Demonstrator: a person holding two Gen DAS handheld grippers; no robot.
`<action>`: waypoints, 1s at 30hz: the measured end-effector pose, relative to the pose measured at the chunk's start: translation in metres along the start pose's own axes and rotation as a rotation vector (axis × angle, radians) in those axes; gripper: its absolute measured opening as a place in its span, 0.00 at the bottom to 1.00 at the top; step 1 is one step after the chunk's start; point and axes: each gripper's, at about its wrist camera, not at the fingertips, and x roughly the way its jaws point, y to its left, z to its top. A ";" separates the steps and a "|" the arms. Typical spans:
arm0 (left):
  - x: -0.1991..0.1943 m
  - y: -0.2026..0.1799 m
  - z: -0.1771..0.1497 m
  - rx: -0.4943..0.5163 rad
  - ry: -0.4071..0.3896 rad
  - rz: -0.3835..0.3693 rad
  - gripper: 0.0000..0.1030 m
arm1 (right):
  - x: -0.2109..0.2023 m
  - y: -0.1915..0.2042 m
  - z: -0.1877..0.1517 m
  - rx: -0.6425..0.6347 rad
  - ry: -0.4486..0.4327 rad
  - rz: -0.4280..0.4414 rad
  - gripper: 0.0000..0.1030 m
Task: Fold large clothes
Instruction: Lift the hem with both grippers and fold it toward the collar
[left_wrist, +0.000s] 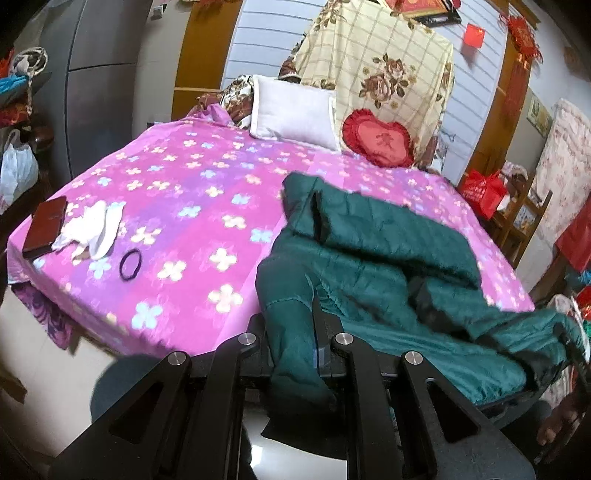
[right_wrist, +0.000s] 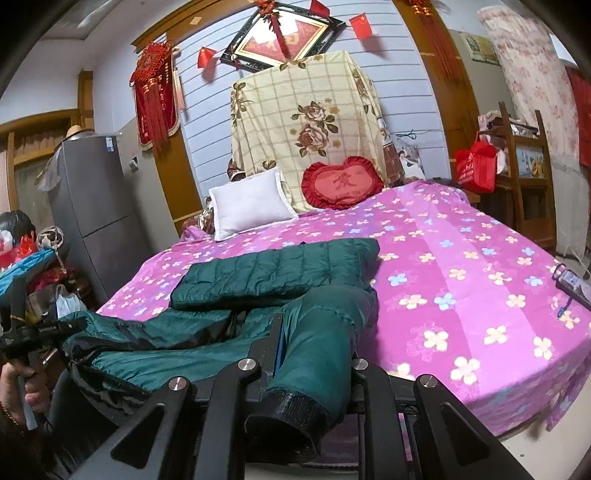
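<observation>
A dark green quilted jacket (left_wrist: 373, 243) lies rumpled on the pink flowered bed (left_wrist: 177, 206), partly folded over itself. My left gripper (left_wrist: 295, 325) is shut on a fold of the jacket at the bed's near edge; cloth hangs down between its fingers. In the right wrist view the jacket (right_wrist: 280, 273) lies at the bed's (right_wrist: 461, 280) near left. My right gripper (right_wrist: 314, 343) is shut on a jacket sleeve, whose black cuff (right_wrist: 291, 417) hangs below the fingers. The left gripper (right_wrist: 40, 332) shows at the far left, held by a hand.
A white pillow (left_wrist: 295, 110) and a red heart cushion (left_wrist: 376, 142) lie at the head of the bed. A dark phone (left_wrist: 46, 225), white cloth (left_wrist: 94, 229) and hair tie (left_wrist: 131, 264) lie at the left corner. A remote (right_wrist: 572, 284) lies at the right edge.
</observation>
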 end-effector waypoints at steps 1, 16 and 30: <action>-0.001 -0.002 0.006 -0.001 -0.017 -0.003 0.10 | 0.000 0.001 0.004 -0.003 -0.009 0.000 0.15; 0.054 -0.039 0.119 -0.042 -0.153 -0.026 0.10 | 0.085 -0.014 0.099 0.059 -0.125 -0.027 0.15; 0.244 -0.047 0.173 -0.041 -0.034 0.119 0.10 | 0.268 -0.065 0.135 0.177 0.044 -0.098 0.15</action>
